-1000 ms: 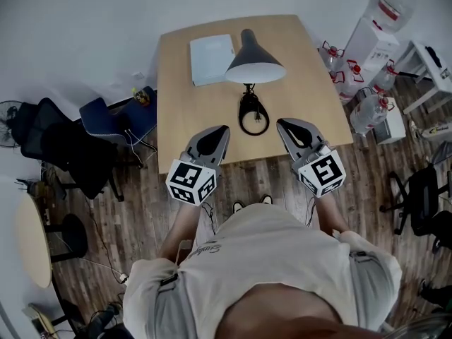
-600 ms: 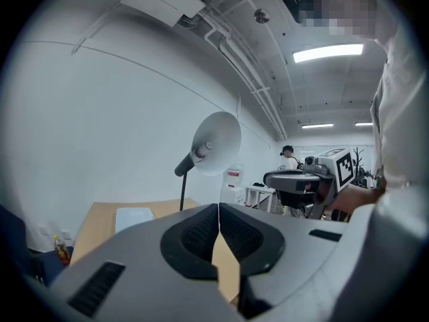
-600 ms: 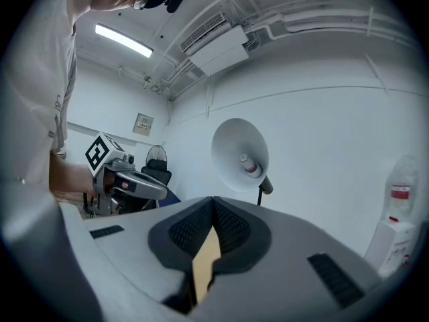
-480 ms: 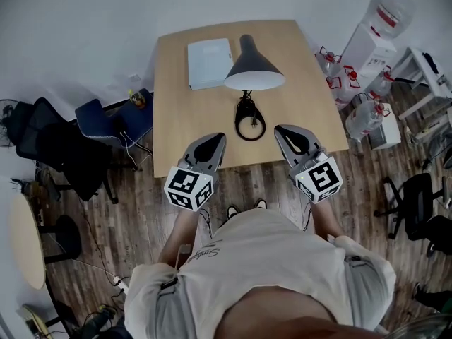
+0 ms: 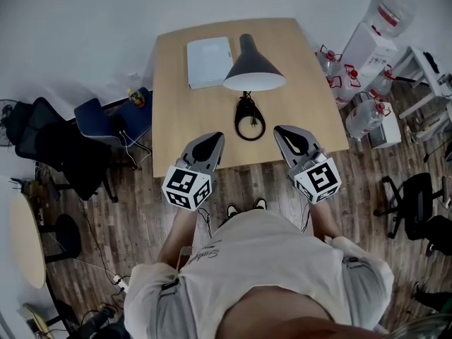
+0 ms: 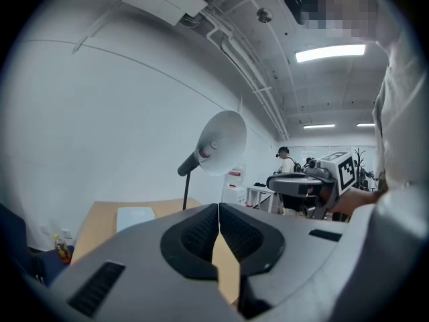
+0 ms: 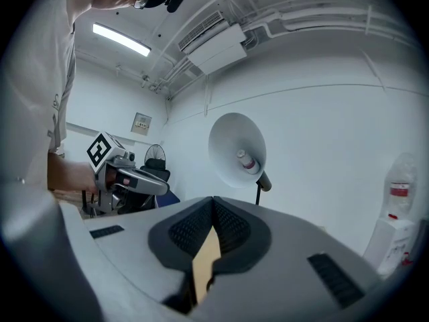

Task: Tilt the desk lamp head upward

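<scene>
The desk lamp stands mid-table, its dark cone head point(image 5: 253, 66) facing down toward me above a round base with coiled cable point(image 5: 248, 119). Seen from the left gripper view, the pale inside of the lamp head point(image 6: 221, 143) sits on a thin stem. The right gripper view also looks into the lamp head point(image 7: 238, 151), where the bulb shows. My left gripper point(image 5: 217, 138) and right gripper point(image 5: 280, 130) hover over the table's front edge, either side of the base and short of the lamp. Both are shut with nothing held, as shown by the left gripper point(image 6: 218, 210) and right gripper point(image 7: 213, 203).
A white notebook point(image 5: 209, 62) lies left of the lamp on the wooden table point(image 5: 176, 104). A water dispenser point(image 5: 378, 37) and water bottles point(image 5: 367, 115) stand to the right. A blue chair point(image 5: 116, 119) and black office chairs point(image 5: 60, 150) are on the left.
The head view has shifted slightly. Both grippers stay shut near the table's front edge, in almost the same place relative to the lamp.
</scene>
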A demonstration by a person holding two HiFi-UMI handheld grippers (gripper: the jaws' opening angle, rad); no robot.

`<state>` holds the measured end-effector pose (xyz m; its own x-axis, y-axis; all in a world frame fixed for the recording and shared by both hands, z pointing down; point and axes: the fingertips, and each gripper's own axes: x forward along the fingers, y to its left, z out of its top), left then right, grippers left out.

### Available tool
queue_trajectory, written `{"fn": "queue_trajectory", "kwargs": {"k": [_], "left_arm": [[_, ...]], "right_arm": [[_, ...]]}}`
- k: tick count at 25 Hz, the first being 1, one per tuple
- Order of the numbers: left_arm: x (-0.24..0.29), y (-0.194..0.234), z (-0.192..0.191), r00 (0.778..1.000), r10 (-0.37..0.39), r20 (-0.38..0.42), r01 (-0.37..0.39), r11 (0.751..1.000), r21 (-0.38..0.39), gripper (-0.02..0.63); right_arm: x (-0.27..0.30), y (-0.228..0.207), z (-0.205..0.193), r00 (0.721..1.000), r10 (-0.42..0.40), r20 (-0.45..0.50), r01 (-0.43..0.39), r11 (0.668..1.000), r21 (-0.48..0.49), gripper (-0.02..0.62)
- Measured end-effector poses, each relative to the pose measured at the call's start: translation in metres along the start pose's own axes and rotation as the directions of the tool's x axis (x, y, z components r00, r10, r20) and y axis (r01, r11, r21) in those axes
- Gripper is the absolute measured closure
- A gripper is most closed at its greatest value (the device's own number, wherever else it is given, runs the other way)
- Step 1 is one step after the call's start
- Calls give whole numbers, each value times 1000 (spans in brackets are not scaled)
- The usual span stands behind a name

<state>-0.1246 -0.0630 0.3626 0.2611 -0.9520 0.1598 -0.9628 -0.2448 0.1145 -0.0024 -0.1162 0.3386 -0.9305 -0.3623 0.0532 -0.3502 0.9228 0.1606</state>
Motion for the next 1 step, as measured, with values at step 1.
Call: {"fn": "queue_trajectory", "kwargs": {"k": [1], "left_arm": [[0,1,0,1000,-2,-3,2,1000,2,589]], "right_arm": [[1,0,-1,1000,0,0,0,1000,2,600]]}}
